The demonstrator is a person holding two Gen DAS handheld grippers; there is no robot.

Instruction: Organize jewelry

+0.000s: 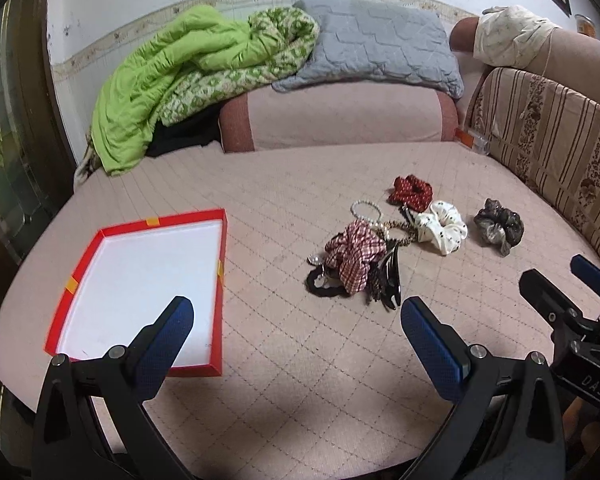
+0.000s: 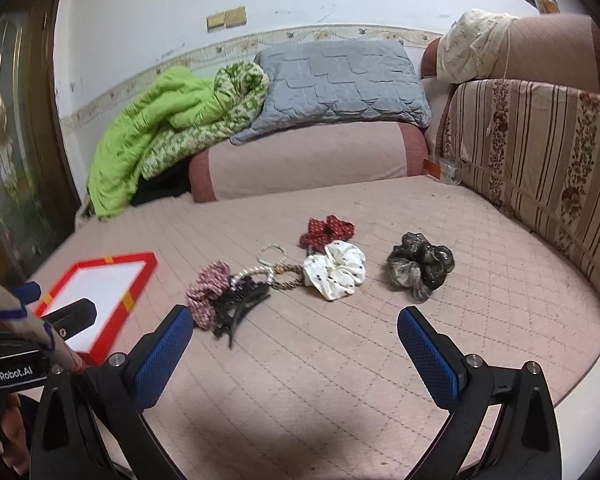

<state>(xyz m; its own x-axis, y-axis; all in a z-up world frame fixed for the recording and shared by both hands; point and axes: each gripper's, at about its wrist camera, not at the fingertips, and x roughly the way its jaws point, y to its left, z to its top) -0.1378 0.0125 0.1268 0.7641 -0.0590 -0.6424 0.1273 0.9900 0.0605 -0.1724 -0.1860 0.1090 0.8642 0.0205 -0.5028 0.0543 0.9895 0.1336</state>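
Observation:
A red-rimmed tray (image 1: 220, 264) with a white bottom lies on the pink quilted bed at the left; it also shows in the right wrist view (image 2: 140, 280). A pile of accessories lies mid-bed: a red checked scrunchie (image 1: 354, 254) (image 2: 206, 284), black claw clips (image 1: 388, 280) (image 2: 238, 304), a pearl bracelet (image 1: 366, 210) (image 2: 272, 254), a red dotted scrunchie (image 1: 410, 194) (image 2: 326, 232), a white scrunchie (image 1: 442, 226) (image 2: 334, 272) and a dark scrunchie (image 1: 498, 226) (image 2: 420, 266). My left gripper (image 1: 296, 332) is open and empty, short of the pile. My right gripper (image 2: 294, 336) is open and empty too.
A pink bolster (image 1: 340, 120), a grey pillow (image 1: 376, 48) and a green quilt (image 1: 172, 80) lie at the back. A striped sofa cushion (image 1: 548, 136) stands along the right side. The right gripper's body (image 1: 568, 308) shows at the left view's right edge.

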